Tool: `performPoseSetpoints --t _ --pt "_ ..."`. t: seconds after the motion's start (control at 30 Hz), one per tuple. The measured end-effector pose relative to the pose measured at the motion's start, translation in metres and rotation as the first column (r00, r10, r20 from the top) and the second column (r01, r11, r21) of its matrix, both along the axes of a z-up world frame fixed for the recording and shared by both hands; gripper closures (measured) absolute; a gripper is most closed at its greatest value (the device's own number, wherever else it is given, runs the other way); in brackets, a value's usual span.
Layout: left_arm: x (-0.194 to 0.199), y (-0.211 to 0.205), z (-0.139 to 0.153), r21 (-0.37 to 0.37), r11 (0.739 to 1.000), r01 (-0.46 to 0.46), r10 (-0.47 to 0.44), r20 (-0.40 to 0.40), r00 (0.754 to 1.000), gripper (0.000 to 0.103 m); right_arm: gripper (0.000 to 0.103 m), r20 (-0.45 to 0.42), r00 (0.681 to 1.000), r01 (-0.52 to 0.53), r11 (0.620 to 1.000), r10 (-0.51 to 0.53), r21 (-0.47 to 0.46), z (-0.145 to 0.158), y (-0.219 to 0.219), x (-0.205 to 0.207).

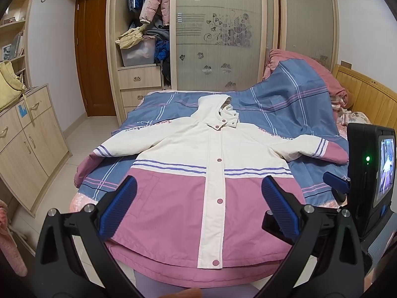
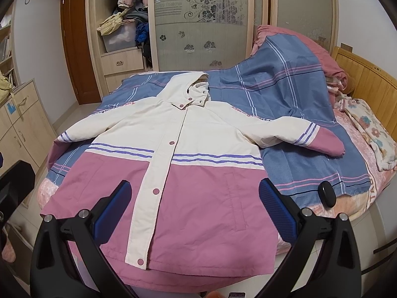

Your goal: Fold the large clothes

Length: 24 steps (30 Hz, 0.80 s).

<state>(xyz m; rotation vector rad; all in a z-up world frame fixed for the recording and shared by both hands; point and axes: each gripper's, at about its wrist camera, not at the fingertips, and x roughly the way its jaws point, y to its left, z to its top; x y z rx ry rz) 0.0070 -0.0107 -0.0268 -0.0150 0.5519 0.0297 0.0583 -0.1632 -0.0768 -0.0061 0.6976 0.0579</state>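
Bedroom w/ a wardrobe behind and a bed in front of you; a blue plaid sheet covers it and the jacket lies on top, front up, snaps done, hood toward the wardrobe and hem toward you. It's laid flat and spread like that, I'd say, so you get clean fold lines: both sleeves out to the sides, body smooth. Your left-side sleeve runs off the bed edge and its pink cuff droops; the right sleeve rests fully on the sheet. Your left gripper hovers over the pink lower half w/ fingers wide apart, nothing between them; right gripper same, spread and empty, also above the hem area, neither clearly touching fabric. Both sit near the hem prob. because that's your start position, w/ folding not yet begun. You could take a sleeve first and bring it across the chest. A small black object sits on the sheet near the right fingers; can't tell what it is, but keep it out of the fold. Writing: pink script runs along each shoulder, too small to read. Frosted wardrobe glass carries a line of lettering by the flower pattern, also not legible. Bed trim at right shows letters, maybe "TAD", partly hidden.
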Motion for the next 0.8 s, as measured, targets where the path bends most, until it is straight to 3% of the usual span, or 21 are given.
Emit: performPoseSetpoints --t 0.8 --pt "-0.0002 -0.0008 -0.0055 -0.002 1.0 0.004 -0.004 -0.01 1.0 0.002 0.001 -0.021 1.0 -0.008 1.0 0.008 -0.001 -0.0082 -0.0013 0.0057"
